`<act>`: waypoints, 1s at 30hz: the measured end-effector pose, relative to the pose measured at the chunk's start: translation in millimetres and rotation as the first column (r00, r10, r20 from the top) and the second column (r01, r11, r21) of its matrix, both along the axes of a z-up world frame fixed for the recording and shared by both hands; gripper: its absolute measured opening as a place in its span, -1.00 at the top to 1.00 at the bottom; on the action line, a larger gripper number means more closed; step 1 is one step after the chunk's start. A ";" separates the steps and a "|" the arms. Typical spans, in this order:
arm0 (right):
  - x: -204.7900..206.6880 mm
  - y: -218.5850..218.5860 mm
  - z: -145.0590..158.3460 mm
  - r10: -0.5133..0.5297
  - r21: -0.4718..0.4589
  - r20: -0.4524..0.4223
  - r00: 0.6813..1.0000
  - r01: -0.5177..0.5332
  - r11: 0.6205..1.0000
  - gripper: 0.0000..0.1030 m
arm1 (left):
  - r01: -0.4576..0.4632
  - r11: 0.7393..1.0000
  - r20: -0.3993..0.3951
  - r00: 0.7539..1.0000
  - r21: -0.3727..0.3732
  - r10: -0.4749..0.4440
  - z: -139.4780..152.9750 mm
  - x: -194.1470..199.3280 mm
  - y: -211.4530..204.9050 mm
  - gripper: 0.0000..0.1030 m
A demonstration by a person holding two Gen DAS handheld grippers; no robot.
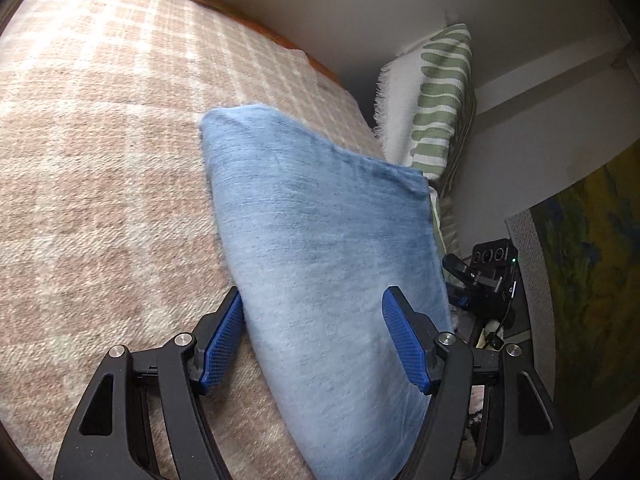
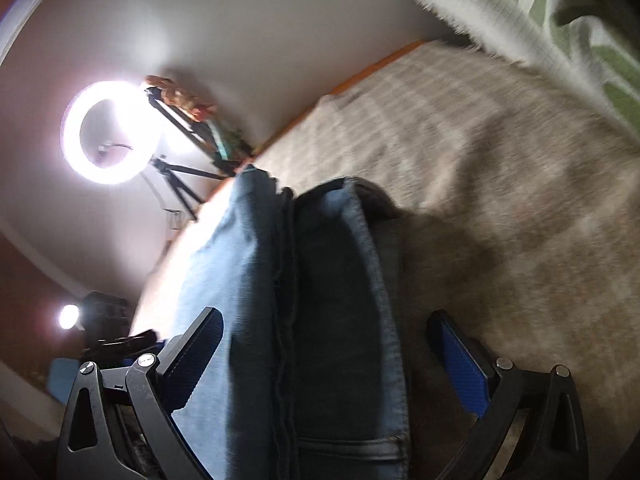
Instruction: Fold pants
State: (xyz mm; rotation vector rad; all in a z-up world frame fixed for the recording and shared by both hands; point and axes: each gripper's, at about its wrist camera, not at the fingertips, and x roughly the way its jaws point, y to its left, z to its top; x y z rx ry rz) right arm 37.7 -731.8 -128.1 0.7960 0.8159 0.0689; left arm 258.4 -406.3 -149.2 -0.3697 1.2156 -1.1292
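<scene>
Light blue denim pants (image 1: 320, 248) lie folded on a beige checked blanket (image 1: 100, 140). In the left wrist view my left gripper (image 1: 314, 304) is open, its blue pads (image 1: 404, 340) on either side of the folded cloth. In the right wrist view the pants (image 2: 312, 300) show their darker seam side with a hem at the bottom. My right gripper (image 2: 326, 324) is open, its fingers wide apart around the pants. The right gripper also shows in the left wrist view (image 1: 486, 276) past the pants' right edge.
A green and white patterned pillow (image 1: 436, 104) leans against the white wall at the blanket's far end. A lit ring light on a tripod (image 2: 108, 132) stands beyond the bed edge. A yellow patterned rug (image 1: 592, 280) lies to the right.
</scene>
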 end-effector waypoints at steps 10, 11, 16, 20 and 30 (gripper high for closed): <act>18.8 30.4 5.9 0.142 -0.029 -0.024 0.990 -0.142 0.989 -0.83 | 0.003 1.000 0.005 1.000 -0.025 -0.003 1.1 0.5 -14.4 -0.34; 19.5 31.3 6.6 0.137 -0.043 -0.034 0.990 -0.138 0.989 -0.76 | 0.002 1.000 0.004 1.000 -0.028 -0.002 0.8 0.6 -15.7 -0.34; 18.5 38.2 15.8 0.110 -0.122 -0.096 0.989 -0.121 0.985 -0.29 | 0.009 0.999 0.012 1.000 -0.034 -0.008 0.9 -1.1 -24.4 -0.17; 19.6 47.8 32.5 0.091 -0.220 -0.148 0.985 -0.122 0.968 0.16 | 0.005 1.000 0.034 0.999 -0.025 -0.004 2.5 -1.6 -29.4 0.43; 30.8 91.3 69.9 0.034 -0.531 -0.235 0.971 -0.158 0.833 0.63 | 0.032 0.999 0.149 0.988 -0.020 -0.028 21.4 -6.6 -39.0 0.66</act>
